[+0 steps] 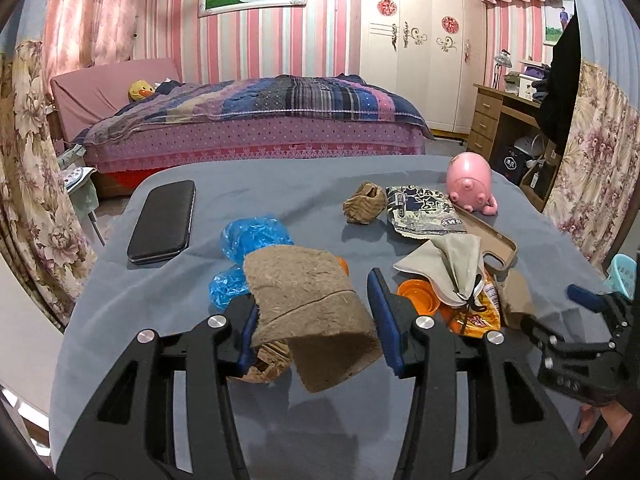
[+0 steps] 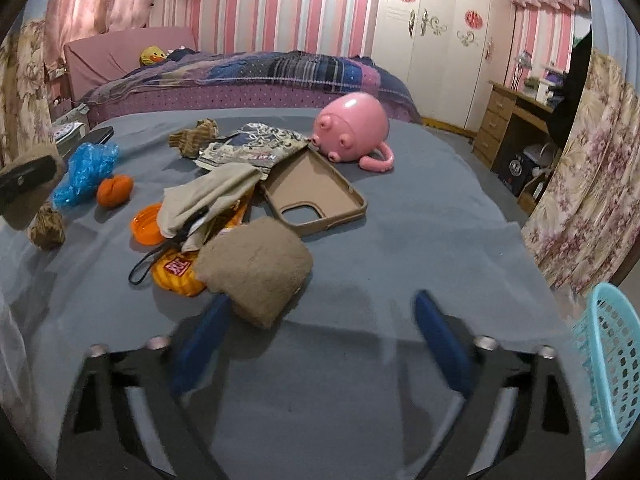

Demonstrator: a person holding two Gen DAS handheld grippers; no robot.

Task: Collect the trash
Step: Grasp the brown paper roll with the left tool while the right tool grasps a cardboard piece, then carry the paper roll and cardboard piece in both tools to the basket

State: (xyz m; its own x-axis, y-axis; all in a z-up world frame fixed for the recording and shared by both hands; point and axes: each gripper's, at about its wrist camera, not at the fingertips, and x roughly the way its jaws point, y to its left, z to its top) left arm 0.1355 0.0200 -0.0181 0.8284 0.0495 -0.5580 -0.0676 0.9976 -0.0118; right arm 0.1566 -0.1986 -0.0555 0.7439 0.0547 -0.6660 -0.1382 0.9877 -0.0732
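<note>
Left claw [image 1: 316, 332] grips our brown felt sheet [image 1: 308, 304], hiding the crumpled paper [image 1: 268, 364] beneath; right claw [image 2: 320, 344] gapes empty, blurred.

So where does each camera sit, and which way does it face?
Left wrist: rides the left tool, facing the bed across the grey table; brown paper between its fingers, right tool at the edge.
Right wrist: rides the right tool, same heading, nearer the basket.
Shared: pink toy, phone case.
</note>
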